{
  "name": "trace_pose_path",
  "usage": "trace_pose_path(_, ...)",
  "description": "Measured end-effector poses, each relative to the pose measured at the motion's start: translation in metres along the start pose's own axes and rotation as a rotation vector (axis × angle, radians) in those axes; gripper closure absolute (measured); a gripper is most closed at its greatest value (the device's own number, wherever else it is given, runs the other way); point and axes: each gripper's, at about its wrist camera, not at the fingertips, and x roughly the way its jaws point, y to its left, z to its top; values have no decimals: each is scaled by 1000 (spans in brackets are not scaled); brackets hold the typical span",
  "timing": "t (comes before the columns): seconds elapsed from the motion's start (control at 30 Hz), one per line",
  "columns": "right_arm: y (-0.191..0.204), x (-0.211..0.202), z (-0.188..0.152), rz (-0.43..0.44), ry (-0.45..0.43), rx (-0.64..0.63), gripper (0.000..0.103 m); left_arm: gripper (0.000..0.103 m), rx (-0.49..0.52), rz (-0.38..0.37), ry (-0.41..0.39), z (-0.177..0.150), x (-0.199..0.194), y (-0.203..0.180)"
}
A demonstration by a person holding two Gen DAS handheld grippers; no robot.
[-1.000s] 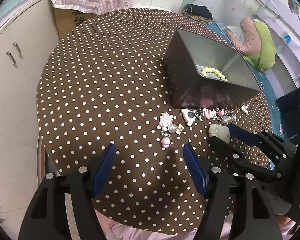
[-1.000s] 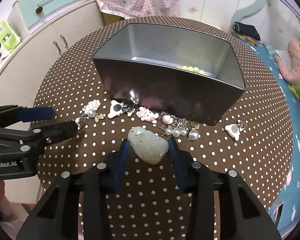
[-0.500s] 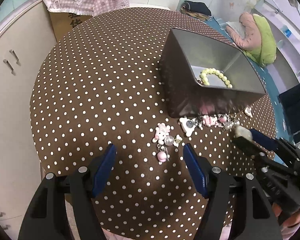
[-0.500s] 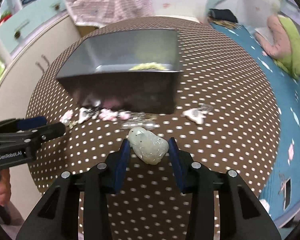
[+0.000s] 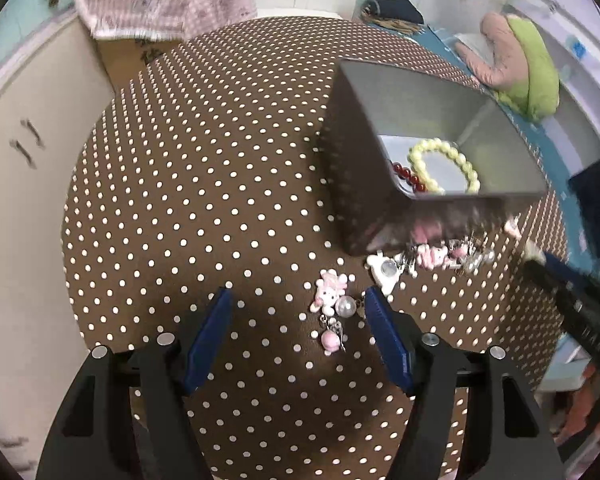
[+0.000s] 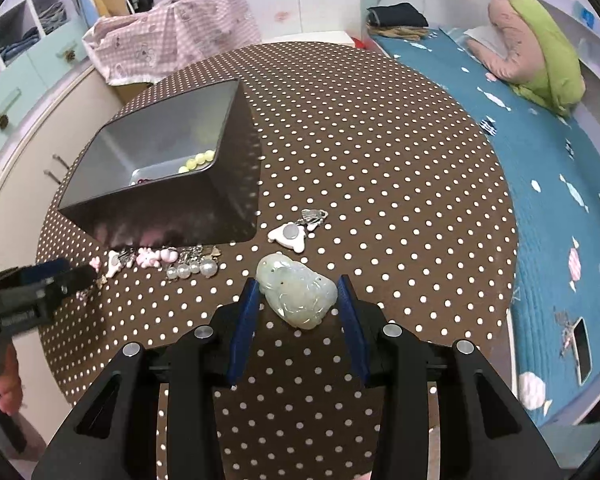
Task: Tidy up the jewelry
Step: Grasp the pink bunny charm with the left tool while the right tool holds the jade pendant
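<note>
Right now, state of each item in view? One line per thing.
right gripper: jaws shut on the jade pendant
jade pendant: held, lifted off the table
left gripper: jaws open, empty
metal box: open-topped, upright
yellow-green bead bracelet: inside the box
red bead bracelet: inside the box
pink bunny charm: on the table, between the left jaws

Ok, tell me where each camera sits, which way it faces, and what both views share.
Left wrist: on the left gripper, open, looking down over the dotted table; its blue fingers frame a pink charm.
Right wrist: on the right gripper, facing across the table; its fingers hold a jade pendant.
Shared: the grey tin and yellow-green bracelet.
</note>
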Motion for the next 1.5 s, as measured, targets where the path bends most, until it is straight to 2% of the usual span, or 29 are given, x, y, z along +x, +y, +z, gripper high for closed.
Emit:
trace_pose_path(0.17, 9, 9, 5, 9, 16, 1, 63, 37, 12, 21, 3, 3, 5, -8)
trace_pose_path(0.27, 11, 10, 5, 22, 19, 0, 63, 51, -15, 6, 10, 1, 4, -2)
trace_pose_path(0.43, 8, 10, 3, 13, 18, 3, 63, 52, -47, -13, -21, 0, -9, 13)
trace_pose_path(0.53, 4, 11, 3, 14, 21, 8, 63, 52, -48, -8, -34, 2, -11, 20)
trace_pose_path(0.6, 4, 12, 2, 17, 25, 5, 63, 52, -42, 20, -13, 3, -2, 22)
trace_pose_path(0.7, 5, 13, 2, 17, 28, 4, 63, 51, -17, 24, -2, 3, 6, 18)
trace_pose_path(0.77, 6, 13, 2, 16, 27, 4, 63, 51, 1, -4, 5, 1, 5, 14)
trace_pose_path(0.97, 8, 15, 4, 15, 25, 0, 63, 52, 44, 54, -1, -1, 4, -2)
trace_pose_path(1.03, 9, 14, 4, 16, 25, 2, 63, 60, 58, 83, -14, -3, 7, -14)
trace_pose_path(1.2, 8, 14, 5, 16, 24, 1, 63, 92, 79, 112, -32, -6, 3, -26)
trace_pose_path(1.5, 3, 9, 4, 25, 12, 11, 63, 92, 36, 69, -31, -6, -1, -17)
